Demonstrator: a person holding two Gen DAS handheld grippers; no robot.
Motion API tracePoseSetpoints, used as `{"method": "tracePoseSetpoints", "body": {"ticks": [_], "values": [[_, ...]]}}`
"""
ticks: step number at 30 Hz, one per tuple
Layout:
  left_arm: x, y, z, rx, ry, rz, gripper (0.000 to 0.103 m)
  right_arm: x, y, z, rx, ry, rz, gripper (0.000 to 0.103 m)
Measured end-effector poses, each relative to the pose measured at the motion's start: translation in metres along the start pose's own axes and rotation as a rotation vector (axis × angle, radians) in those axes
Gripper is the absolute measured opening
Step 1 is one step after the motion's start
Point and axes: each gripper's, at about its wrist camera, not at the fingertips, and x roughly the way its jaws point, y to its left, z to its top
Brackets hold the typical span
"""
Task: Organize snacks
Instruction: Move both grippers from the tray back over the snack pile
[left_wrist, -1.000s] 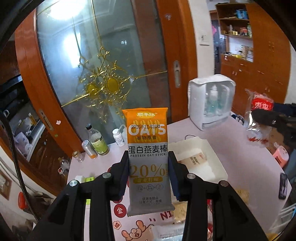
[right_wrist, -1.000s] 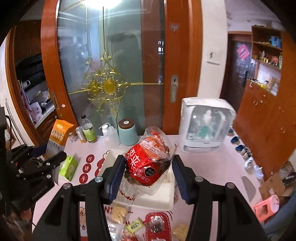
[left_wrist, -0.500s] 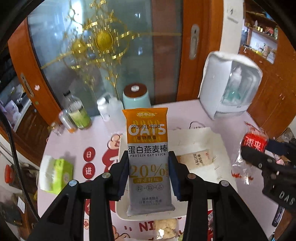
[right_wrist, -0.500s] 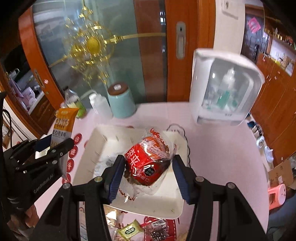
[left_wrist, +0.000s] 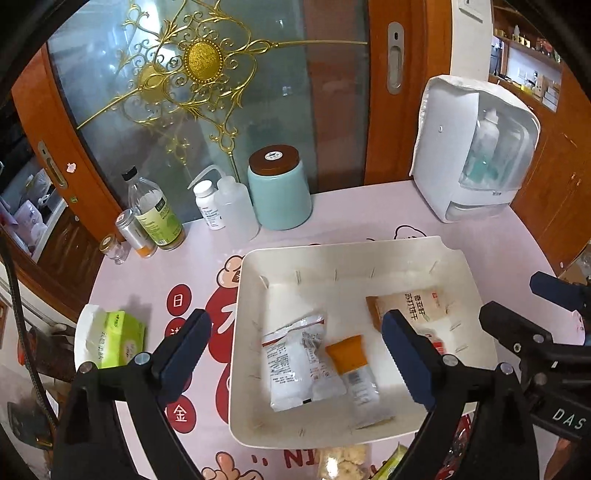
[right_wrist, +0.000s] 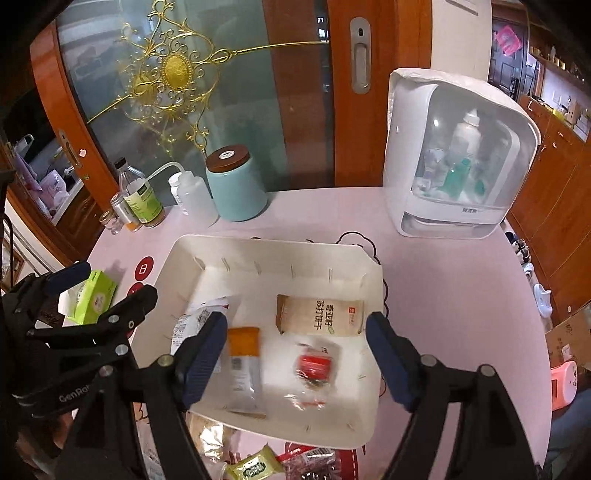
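Left hand-held gripper (left_wrist: 295, 354): jaws wide, nothing between them, hovering over the tray's 9 o'clock side. Right hand-held gripper (right_wrist: 295, 354): also wide and empty, above the tray's near half.

White tray (right_wrist: 258, 247) sits mid-counter (right_wrist: 443, 295). Contents, left to right in the right wrist view:
- White printed pouch (right_wrist: 195, 321) at 9 o'clock, flat, partly hidden behind the right gripper's left finger. Looks thin, crinkly and light; probably best pinched across the short width near an edge seal.
- Oat bar (right_wrist: 243, 365), orange top, grey lower half, lying lengthwise with its bottom end at the tray's 6 o'clock wall. Probably semi-stiff and light, with slick film. Grip across the narrow width at mid-length.
- Red snack in clear wrapper (right_wrist: 314, 369), just right of the bar. Loose film around a lumpy core; I'd close on the red core, since the film would likely slip or tear.
- Beige cracker pack (right_wrist: 321, 317) toward 12 o'clock, lying crosswise. Likely brittle contents, so light squeeze across the short side.

More small packets (right_wrist: 255, 467) lie on the counter beyond the tray's 6 o'clock edge, still unsorted. Small, flat, light; low approach needed, pick by an edge.

Green tissue pack (right_wrist: 96, 295) sits off the tray at 9 o'clock. Not a snack, so leave it.
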Motion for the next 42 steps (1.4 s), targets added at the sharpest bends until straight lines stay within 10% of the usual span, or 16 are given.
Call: {"method": "tracePoseSetpoints", "body": {"ticks": [42], "values": [[-0.219,0.038,-0.108,0.265,-0.183,-0.213,0.100,-0.193,0.020,-0.136,-0.031,-0.058,-0.197,0.078]]}}
